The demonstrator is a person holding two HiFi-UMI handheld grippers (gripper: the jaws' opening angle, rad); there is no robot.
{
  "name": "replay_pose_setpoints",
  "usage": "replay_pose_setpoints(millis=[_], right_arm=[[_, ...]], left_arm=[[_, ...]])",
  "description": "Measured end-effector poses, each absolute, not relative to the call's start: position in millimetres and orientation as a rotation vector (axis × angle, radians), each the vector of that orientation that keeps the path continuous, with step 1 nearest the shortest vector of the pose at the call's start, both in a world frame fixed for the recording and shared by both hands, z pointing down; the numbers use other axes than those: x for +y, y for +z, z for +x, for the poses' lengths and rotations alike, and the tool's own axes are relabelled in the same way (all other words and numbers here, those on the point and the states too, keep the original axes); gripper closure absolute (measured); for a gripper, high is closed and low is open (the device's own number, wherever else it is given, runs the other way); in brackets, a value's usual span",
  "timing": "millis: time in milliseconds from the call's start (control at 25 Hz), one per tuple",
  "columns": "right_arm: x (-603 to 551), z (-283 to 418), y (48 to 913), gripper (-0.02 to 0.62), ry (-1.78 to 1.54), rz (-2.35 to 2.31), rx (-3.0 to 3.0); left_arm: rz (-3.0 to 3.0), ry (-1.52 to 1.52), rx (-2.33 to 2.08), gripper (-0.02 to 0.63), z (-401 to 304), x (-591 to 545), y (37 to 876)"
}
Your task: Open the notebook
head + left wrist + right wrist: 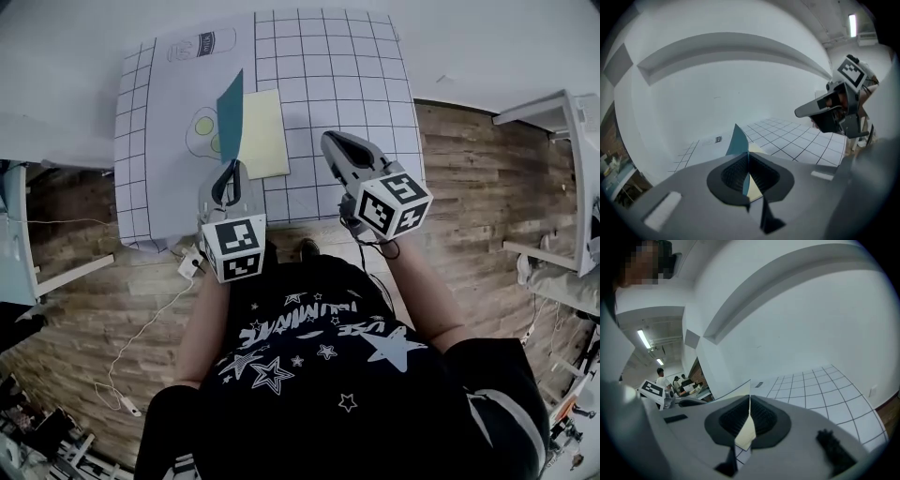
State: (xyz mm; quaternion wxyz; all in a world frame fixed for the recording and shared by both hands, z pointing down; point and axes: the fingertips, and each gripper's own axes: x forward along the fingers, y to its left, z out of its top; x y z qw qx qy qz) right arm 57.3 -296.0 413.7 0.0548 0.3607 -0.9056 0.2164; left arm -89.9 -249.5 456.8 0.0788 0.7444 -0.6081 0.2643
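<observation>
The notebook lies on the left half of the gridded mat (347, 84). Its teal cover (231, 112) stands lifted on edge, and a pale yellow page (264, 131) lies flat to its right. My left gripper (228, 167) is shut on the cover's near edge. In the left gripper view the cover (738, 140) rises from between the closed pads of that gripper (749, 161), with the yellow page (758, 150) beside it. My right gripper (330, 141) hovers over the mat to the right of the notebook, apart from it. Its jaws (750, 401) are shut, with nothing seen gripped.
The mat's left part carries printed pictures (202, 127). The table's near edge (281, 230) is just ahead of the person's body. A white cable (141, 328) trails over the wooden floor at the left, and white furniture (562, 122) stands at the right. People (661, 376) are far off.
</observation>
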Motion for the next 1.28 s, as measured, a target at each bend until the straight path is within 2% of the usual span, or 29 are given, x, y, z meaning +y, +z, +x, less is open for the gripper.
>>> replay_pose_setpoints(millis=[240, 480, 800, 840, 920, 1280], right_arm=[[-313, 13, 405, 0.578, 0.627, 1.079, -2.754], [-317, -14, 435, 0.578, 0.683, 1.075, -2.608], [-282, -13, 511, 0.575, 0.945, 1.072, -2.229], [-277, -12, 518, 0.565, 0.979, 1.082, -2.19], [-269, -11, 531, 0.497, 1.046, 1.105, -2.116], [-259, -7, 566, 0.493, 1.209, 1.234, -1.902]], left_arm=[[2.208, 0.491, -1.763, 0.589, -140, -242, 444], [2.207, 0.473, -1.778, 0.572, -195, -236, 457], [2.139, 0.534, -1.639, 0.537, -243, -229, 500], [2.145, 0.537, -1.616, 0.535, -245, -228, 503], [2.159, 0.544, -1.567, 0.531, -247, -228, 509], [2.231, 0.567, -1.361, 0.52, -250, -225, 526]])
